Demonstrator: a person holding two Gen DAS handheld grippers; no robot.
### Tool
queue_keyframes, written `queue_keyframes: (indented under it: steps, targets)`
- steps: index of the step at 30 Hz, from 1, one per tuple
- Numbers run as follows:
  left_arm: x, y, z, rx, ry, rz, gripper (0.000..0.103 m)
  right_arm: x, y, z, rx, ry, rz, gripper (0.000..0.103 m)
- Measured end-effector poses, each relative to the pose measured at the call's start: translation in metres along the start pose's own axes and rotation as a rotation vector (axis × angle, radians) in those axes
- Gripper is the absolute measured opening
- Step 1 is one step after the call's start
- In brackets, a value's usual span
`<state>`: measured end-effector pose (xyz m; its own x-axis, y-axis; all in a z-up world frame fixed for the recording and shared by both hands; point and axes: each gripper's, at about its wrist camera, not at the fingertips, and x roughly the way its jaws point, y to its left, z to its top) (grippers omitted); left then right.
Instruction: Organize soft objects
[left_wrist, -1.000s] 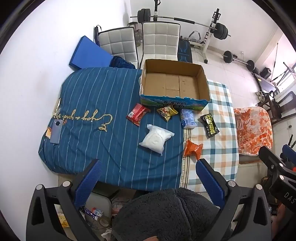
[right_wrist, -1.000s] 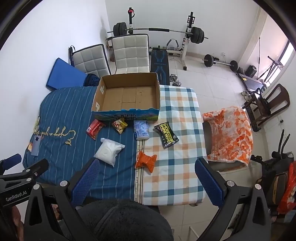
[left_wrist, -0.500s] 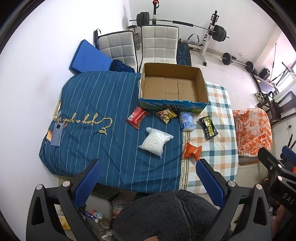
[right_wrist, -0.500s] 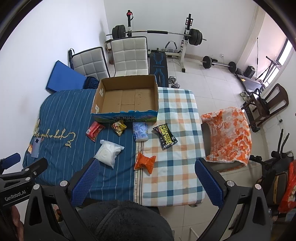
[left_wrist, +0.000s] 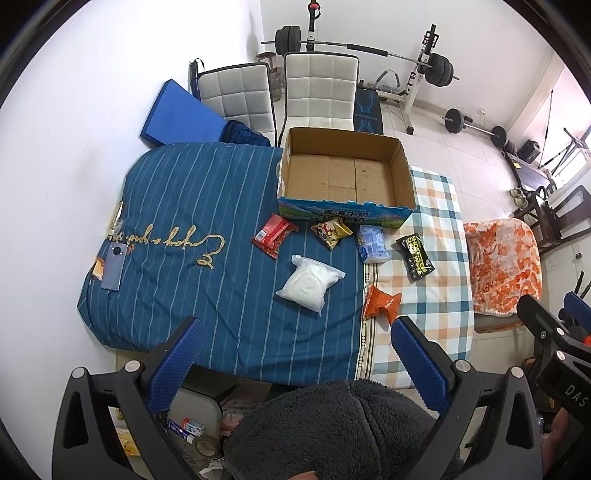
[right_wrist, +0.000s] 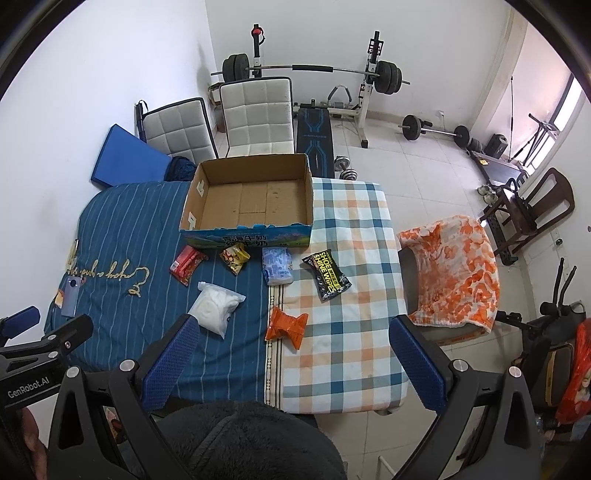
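Observation:
An empty cardboard box (left_wrist: 345, 173) (right_wrist: 251, 197) sits at the back of the cloth-covered table. In front of it lie a red packet (left_wrist: 274, 236) (right_wrist: 186, 260), a yellow snack packet (left_wrist: 331, 231) (right_wrist: 234, 257), a blue-white tissue pack (left_wrist: 372, 243) (right_wrist: 277, 266), a black wipes pack (left_wrist: 415, 257) (right_wrist: 327, 277), a white bag (left_wrist: 310, 284) (right_wrist: 217, 312) and an orange packet (left_wrist: 380, 303) (right_wrist: 286, 326). My left gripper (left_wrist: 293, 358) and right gripper (right_wrist: 291, 356) are both open and empty, held high above the table's near edge.
A phone (left_wrist: 112, 266) lies at the table's left end. Two white chairs (left_wrist: 321, 92) stand behind the table, with a weight bench (right_wrist: 314, 140) beyond. A chair draped in orange cloth (right_wrist: 454, 269) stands to the right. A dark hat (left_wrist: 332, 432) fills the bottom.
Both grippers have risen and pulled back a little, so the table looks slightly smaller and farther. Nothing on the table has moved.

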<state>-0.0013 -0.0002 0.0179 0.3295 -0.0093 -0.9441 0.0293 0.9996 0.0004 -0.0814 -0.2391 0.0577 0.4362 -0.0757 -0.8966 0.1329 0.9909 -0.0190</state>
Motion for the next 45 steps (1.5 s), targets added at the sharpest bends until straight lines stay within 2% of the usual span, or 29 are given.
queue_keyframes:
  steps: [45]
  targets:
    - [-0.006,-0.003,-0.013,-0.008,-0.018,-0.003,0.103,-0.004,-0.004,0.0,0.001,0.004,0.009,0.103]
